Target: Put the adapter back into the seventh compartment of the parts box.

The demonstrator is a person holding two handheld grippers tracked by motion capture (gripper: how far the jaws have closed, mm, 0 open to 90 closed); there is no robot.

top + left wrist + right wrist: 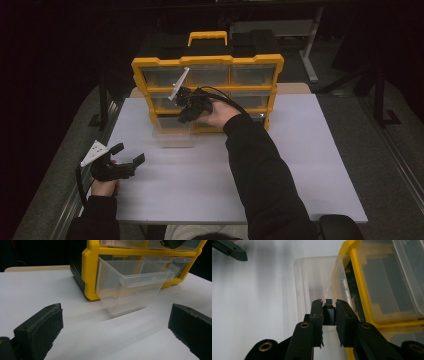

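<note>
Right gripper view shows the right hand-held gripper (329,308) clamped on a small black adapter (328,312) above the pulled-out clear drawer (317,277); released off-centre, it could miss onto the desk (257,302).

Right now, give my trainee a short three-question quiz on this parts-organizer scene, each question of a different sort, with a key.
1. True or false: the right gripper is shut on a small black adapter with a metal plug end.
2. Multiple choice: the clear drawer of the yellow organizer is (A) pulled partway out of the bottom row, (B) pushed fully in, (C) lying upside down on the white table.
3. Short answer: how do the fingers of the left gripper stand, and is anything between them?

Key
1. True.
2. A.
3. Wide apart; nothing is between them, and the gripper is apart from the drawer.
</note>
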